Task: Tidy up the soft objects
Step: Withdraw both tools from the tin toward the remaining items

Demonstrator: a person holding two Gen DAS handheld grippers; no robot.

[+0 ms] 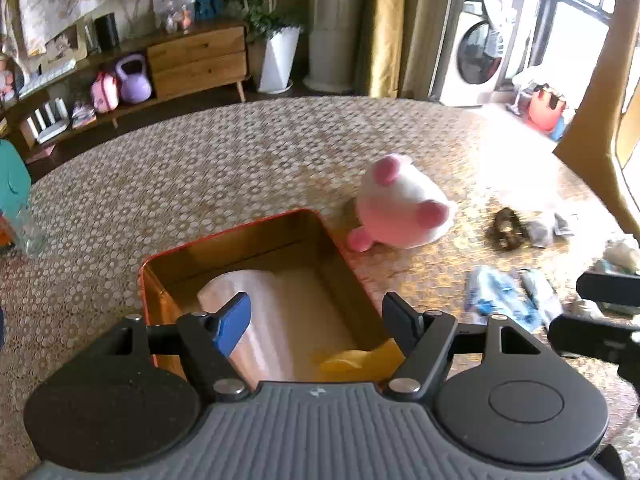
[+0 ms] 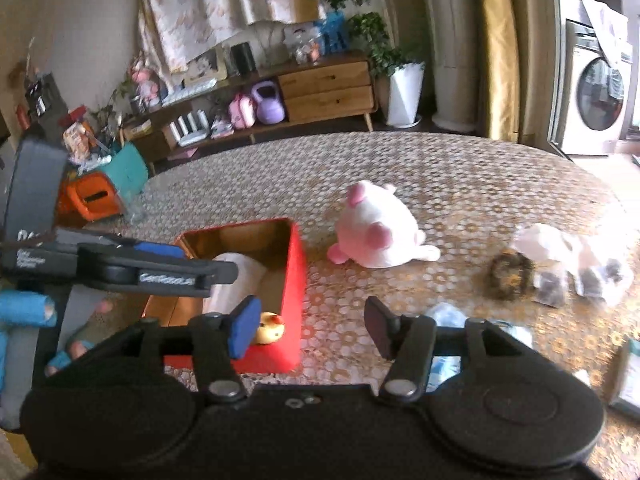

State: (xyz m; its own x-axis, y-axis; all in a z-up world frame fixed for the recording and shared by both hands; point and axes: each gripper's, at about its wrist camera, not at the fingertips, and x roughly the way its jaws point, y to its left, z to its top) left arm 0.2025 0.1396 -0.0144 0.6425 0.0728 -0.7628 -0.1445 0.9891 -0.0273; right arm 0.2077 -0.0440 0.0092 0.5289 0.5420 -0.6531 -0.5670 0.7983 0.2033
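Observation:
A red tin box [image 1: 344,258] [image 2: 294,280] with a gold inside stands on the patterned table. In it lie a white soft roll [image 1: 264,320] [image 2: 236,268] and a yellow duck toy [image 1: 356,358] [image 2: 270,330]. A white and pink plush pig [image 1: 404,204] [image 2: 376,234] lies on the table just beyond the box's far right corner. My left gripper [image 1: 318,322] is open and empty, right above the box. My right gripper [image 2: 312,330] is open and empty, over the table by the box's near right corner.
A brown scrunchie [image 1: 506,230] [image 2: 512,276], clear plastic bags [image 2: 572,260] and blue-white packets [image 1: 500,296] lie on the table's right part. An orange box [image 2: 94,196] and a teal item [image 2: 128,170] stand at the far left. The table edge curves behind the pig.

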